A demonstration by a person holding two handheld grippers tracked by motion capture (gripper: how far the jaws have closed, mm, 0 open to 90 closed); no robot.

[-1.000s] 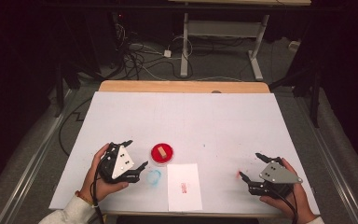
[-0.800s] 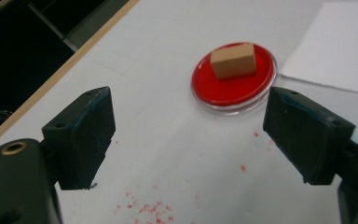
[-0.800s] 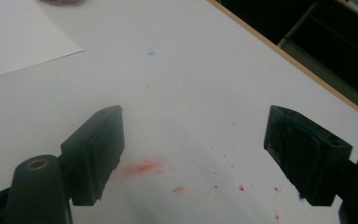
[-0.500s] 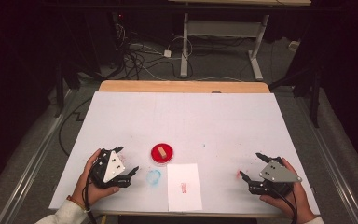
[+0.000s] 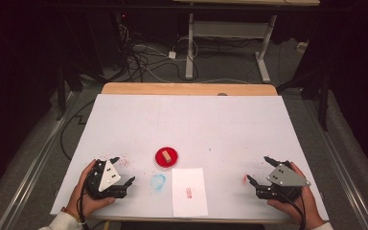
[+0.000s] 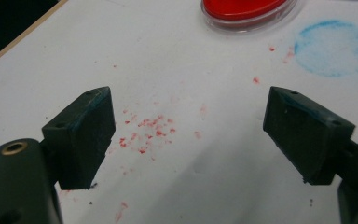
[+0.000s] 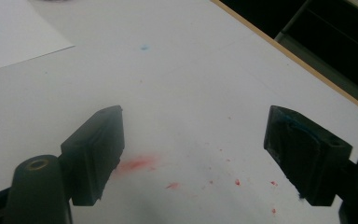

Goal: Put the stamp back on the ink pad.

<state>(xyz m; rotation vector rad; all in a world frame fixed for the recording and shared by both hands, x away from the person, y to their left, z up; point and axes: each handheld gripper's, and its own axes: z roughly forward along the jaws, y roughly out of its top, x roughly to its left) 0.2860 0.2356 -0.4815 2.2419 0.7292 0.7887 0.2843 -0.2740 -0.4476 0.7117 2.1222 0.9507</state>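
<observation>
Black jaws on my left gripper (image 6: pixel 186 135) stand spread wide with nothing between them but white table covering (image 5: pixel 191 120) flecked with red ink. Ahead of them and a little to the right in the left gripper view sits the red ink pad (image 6: pixel 244 8), and nearer on that side a round blue smudge (image 6: pixel 336 47). From the high view, the left gripper (image 5: pixel 117 173) rests near the table's front edge, and the pad (image 5: pixel 166 157) lies to its right and slightly farther out, with a small tan block (image 5: pixel 166 155) on top. I take the block for a stamp; its long axis runs roughly away from me. Just right of the smudge lies a white paper sheet (image 5: pixel 189 191) bearing a red print. My right gripper (image 5: pixel 264 171) is also spread and empty, well apart from the pad, so I judge the left hand the nearer one for any reach to it.
</observation>
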